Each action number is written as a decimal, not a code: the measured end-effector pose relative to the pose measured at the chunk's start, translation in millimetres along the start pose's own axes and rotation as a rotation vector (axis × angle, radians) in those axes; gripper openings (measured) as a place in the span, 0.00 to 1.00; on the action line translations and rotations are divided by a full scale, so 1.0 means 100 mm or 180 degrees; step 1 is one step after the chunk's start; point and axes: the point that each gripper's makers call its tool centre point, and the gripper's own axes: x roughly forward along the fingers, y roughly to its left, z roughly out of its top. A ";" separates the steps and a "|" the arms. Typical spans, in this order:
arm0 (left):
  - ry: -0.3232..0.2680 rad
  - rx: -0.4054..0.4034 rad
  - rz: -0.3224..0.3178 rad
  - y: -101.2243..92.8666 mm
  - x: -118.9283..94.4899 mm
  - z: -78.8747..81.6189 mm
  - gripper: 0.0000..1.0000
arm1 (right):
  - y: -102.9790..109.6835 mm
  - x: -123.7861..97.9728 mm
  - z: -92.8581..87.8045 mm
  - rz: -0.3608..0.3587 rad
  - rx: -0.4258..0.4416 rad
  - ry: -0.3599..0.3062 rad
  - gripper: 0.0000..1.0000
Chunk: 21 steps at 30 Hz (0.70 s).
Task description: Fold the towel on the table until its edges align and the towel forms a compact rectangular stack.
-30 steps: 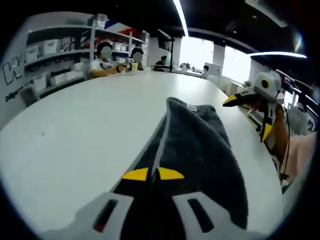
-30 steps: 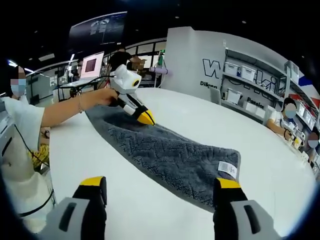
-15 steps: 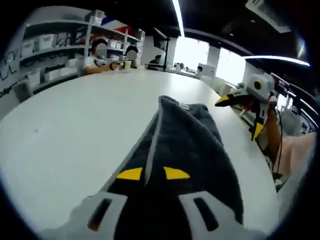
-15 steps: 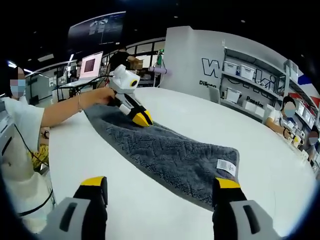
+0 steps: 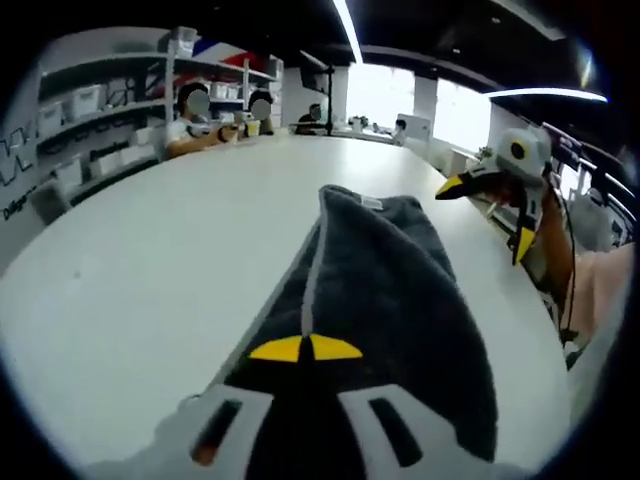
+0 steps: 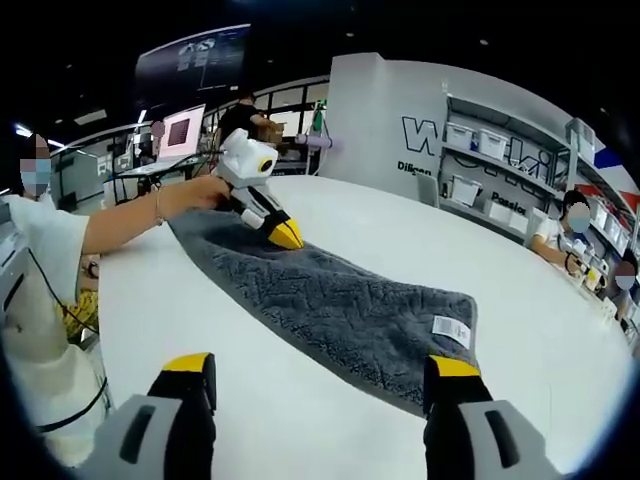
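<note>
White and broad, the table carries a dark grey towel laid out in a long strip. Nearest in the right gripper view, the right gripper hangs over the tabletop with its yellow-tipped jaws spread wide, the towel's near corner and white label just ahead of its right-hand jaw and nothing between them. At the strip's far end the left gripper presses its yellow tips down on the cloth, held by a person's hand. In the left gripper view those tips meet over a raised fold of towel, pinching it; the strip runs straight ahead from them, and the right gripper hovers open off to the right, beyond the towel's edge. Beyond the table stand white shelves with bins, seated people, a monitor, bright windows and ceiling light strips.
</note>
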 end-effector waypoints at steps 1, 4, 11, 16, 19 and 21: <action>0.0005 0.0025 0.0013 -0.01 -0.01 0.00 0.01 | 0.00 0.00 0.00 -0.0001 -0.0003 0.0003 0.89; 0.0032 0.0102 0.0046 -0.01 -0.01 0.01 0.01 | 0.01 0.00 0.00 -0.0002 0.0001 -0.0007 0.89; 0.0010 0.0275 0.0156 0.00 -0.03 0.10 0.01 | 0.02 0.01 0.01 0.0008 0.0004 -0.0020 0.89; 0.0100 0.0435 0.0284 0.10 -0.04 0.22 0.01 | 0.01 0.01 0.02 0.0011 0.0016 -0.0038 0.89; 0.0165 0.0514 0.0396 0.17 -0.05 0.24 0.01 | 0.00 0.02 0.03 0.0020 0.0019 -0.0049 0.89; 0.0172 0.0527 0.0411 0.18 -0.06 0.27 0.01 | 0.01 0.02 0.03 0.0023 0.0014 -0.0050 0.89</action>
